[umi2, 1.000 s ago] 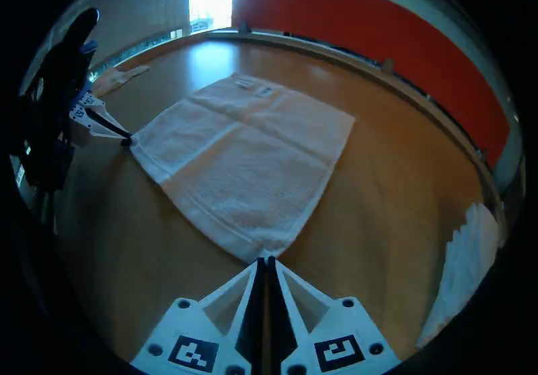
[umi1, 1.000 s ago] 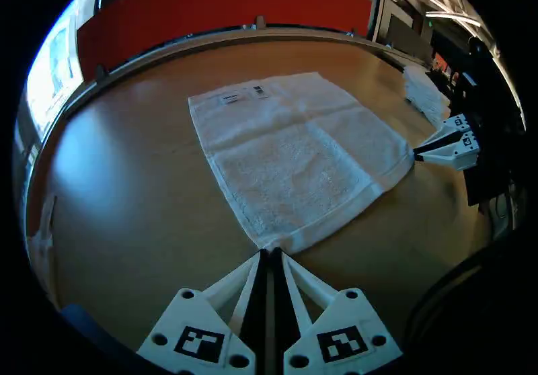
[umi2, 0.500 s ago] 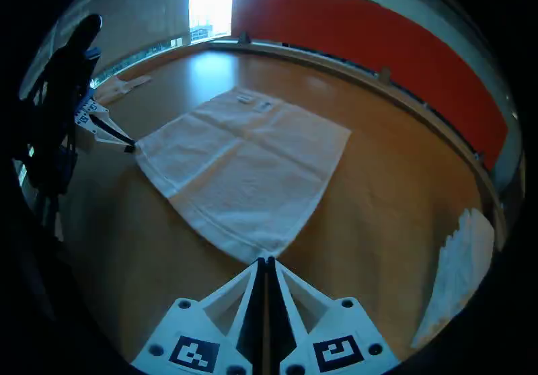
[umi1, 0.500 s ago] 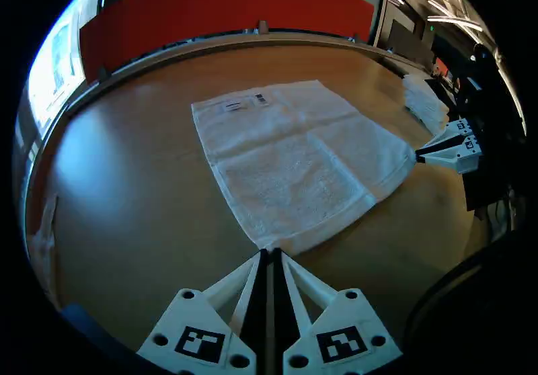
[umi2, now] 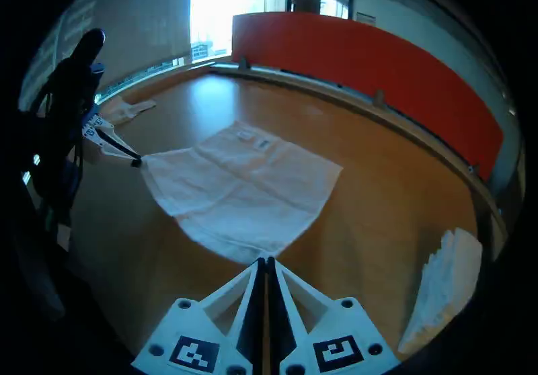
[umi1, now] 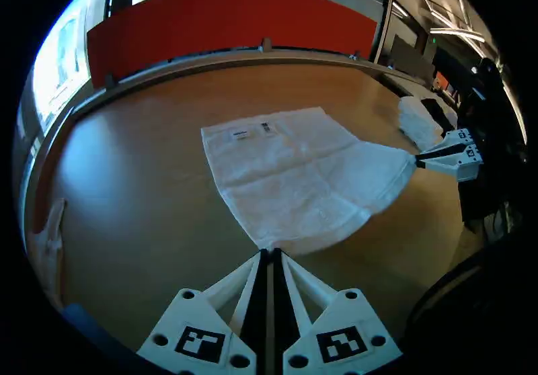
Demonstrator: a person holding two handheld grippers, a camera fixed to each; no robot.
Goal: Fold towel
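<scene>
Both tongs are closed, each nipping one near corner of the white square terry-cloth towel (umi1: 302, 173). The left gripper (umi1: 272, 253) has its white fingers pressed together on the corner right in front of its camera. The right gripper (umi2: 267, 261) does the same on the other near corner. Each one also appears in the other's view, out at the far end of the raised hem.

Beneath them, the broad brown wooden table (umi1: 134, 193) with its curved edge carries everything. A long red partition panel (umi1: 228, 19) stands behind its far edge.

The towel sits toward the middle of the table. Its far half lies flat, while the near edge hangs up off the wood, sagging in a curve between the two pinched corners. A stack of folded white cloths (umi2: 447, 281) rests by the table's edge on the right gripper's side, well apart from the towel. Two small sewn-in labels (umi1: 252, 132) lie face up near the far hem.

I judge the first fold only just begun. The corners are gripped and lifted, but nothing is doubled over yet. Carrying the near edge across to the labelled hem, laying it down square and letting go all remain, along with any further fold.
</scene>
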